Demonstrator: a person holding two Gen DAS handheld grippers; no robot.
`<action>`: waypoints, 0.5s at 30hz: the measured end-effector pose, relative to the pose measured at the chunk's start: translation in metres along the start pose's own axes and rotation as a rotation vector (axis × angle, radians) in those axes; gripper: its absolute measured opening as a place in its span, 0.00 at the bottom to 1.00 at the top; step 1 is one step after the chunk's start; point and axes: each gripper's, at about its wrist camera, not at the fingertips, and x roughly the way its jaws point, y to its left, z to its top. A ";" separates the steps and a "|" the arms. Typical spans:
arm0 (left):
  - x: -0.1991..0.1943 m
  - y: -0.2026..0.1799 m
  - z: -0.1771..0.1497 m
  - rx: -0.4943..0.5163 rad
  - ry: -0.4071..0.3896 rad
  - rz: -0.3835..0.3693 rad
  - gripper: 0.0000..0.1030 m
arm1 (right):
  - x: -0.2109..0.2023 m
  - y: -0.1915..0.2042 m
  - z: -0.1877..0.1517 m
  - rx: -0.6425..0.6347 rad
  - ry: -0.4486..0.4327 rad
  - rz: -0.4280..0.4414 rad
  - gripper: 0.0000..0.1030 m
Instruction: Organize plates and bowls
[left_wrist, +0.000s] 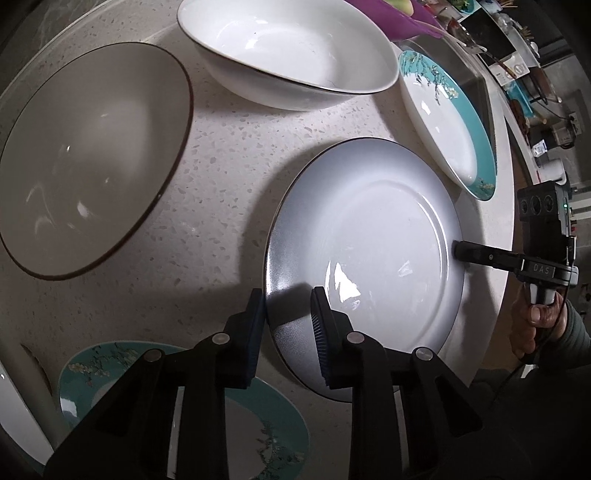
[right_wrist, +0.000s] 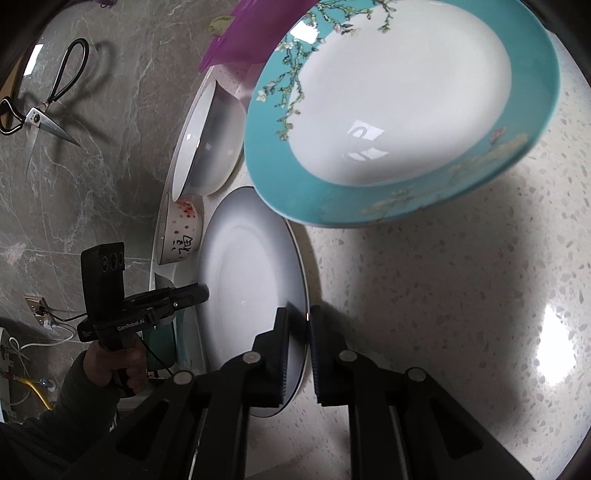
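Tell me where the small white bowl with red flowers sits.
In the right wrist view, the small white bowl with red flowers sits left of the grey plate, just below the deep white bowl.

Left wrist fisheye looks steeply down along its jaws, close over the speckled pale stone bench (left_wrist: 229, 177). Right wrist fisheye looks down at a shallower slant from the opposite side, equally close. Both share the white round plate with a thin dark rim (left_wrist: 369, 236) (right_wrist: 247, 273); each sees the other gripper at its far edge.
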 end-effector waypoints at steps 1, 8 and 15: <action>0.000 -0.002 0.000 0.000 0.001 0.003 0.21 | 0.000 0.000 -0.001 0.001 0.002 -0.001 0.13; -0.007 -0.015 -0.002 -0.001 -0.002 0.005 0.21 | -0.008 -0.004 -0.007 0.012 0.005 -0.006 0.14; -0.016 -0.036 -0.014 -0.019 -0.011 0.016 0.21 | -0.025 -0.002 -0.015 0.002 0.009 -0.003 0.14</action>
